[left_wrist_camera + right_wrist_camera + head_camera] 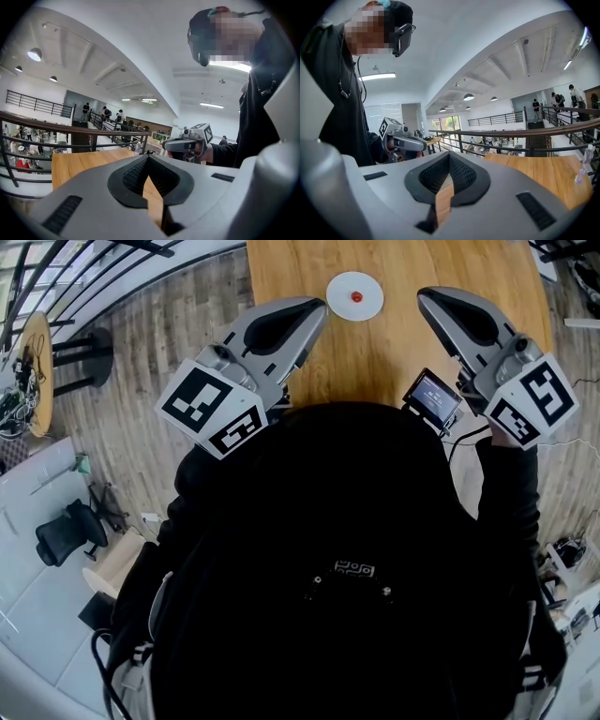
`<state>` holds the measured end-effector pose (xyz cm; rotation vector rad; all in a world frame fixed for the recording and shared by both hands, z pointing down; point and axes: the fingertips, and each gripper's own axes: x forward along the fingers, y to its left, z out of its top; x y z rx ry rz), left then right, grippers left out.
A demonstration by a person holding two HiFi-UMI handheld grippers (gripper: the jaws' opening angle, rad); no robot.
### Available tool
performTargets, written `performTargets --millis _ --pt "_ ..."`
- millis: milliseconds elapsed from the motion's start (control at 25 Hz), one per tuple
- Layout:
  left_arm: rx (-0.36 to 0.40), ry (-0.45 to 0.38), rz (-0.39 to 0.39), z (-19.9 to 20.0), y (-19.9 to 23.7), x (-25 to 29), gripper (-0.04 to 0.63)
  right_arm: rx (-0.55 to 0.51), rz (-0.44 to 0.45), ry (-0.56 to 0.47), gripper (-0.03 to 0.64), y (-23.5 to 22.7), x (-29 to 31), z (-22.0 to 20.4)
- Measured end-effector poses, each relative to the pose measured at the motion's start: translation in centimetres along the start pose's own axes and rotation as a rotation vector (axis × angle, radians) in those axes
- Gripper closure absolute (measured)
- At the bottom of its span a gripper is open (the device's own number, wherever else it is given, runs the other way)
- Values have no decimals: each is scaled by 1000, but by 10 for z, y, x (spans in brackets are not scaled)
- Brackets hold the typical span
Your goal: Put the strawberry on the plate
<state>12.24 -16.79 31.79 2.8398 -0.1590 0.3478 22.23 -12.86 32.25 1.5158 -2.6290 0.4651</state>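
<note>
Head view: strawberry point(356, 297) sits at the middle of the white plate point(372, 285), so the placing looks done. I judge nothing is left except maybe backing off. The plate lies on the wooden worktop point(403, 348), out ahead of the person. Left tool point(319, 305) is just left of the plate, right tool point(424, 294) near the plate's right, and neither touches it. Both gripper views show the jaws closed tip to tip with nothing between them, only worktop showing through the slit below the tips. Both tools are empty.
</note>
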Motion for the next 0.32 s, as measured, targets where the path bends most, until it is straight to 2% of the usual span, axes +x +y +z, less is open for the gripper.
performTargets --millis 320 --pt "-68 -32 23 -2 6 -11 597 -2 -33 31 600 -2 -1 -18"
